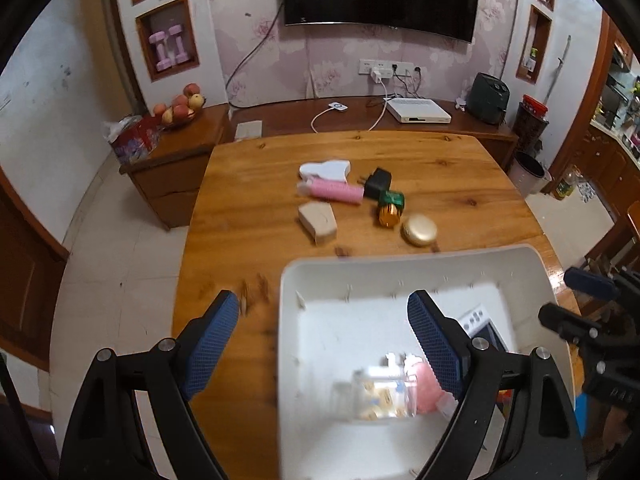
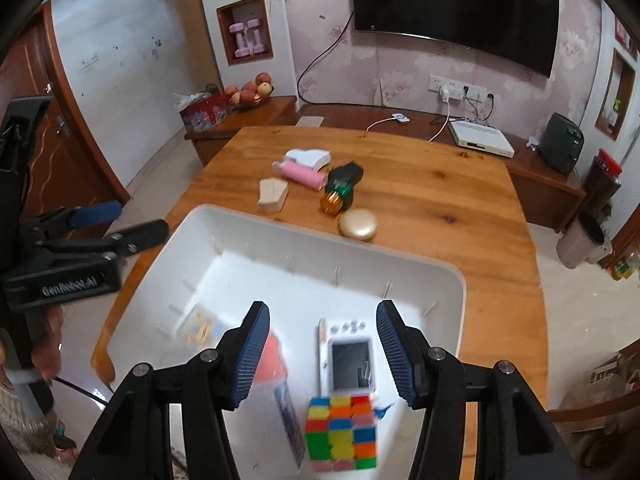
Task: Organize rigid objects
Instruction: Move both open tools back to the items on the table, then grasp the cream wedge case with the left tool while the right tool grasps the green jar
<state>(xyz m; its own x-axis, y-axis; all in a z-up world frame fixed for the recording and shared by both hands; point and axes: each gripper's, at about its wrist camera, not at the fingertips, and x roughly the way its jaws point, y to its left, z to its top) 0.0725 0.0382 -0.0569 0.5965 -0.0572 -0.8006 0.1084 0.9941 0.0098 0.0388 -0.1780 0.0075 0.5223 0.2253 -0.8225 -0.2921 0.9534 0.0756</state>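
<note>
Both grippers are held released and empty over the white bin [image 2: 448, 276] at the tabletop's [image 1: 440, 168] near edge: left gripper [image 1: 324, 344], right gripper [image 2: 322, 348]. Sorted items lie inside; the gold compact [image 2: 358, 224] and others wait mid-tabletop, judged next for collection

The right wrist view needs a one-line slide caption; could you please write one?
Open right gripper above the white bin holding a puzzle cube and handheld game.
</note>
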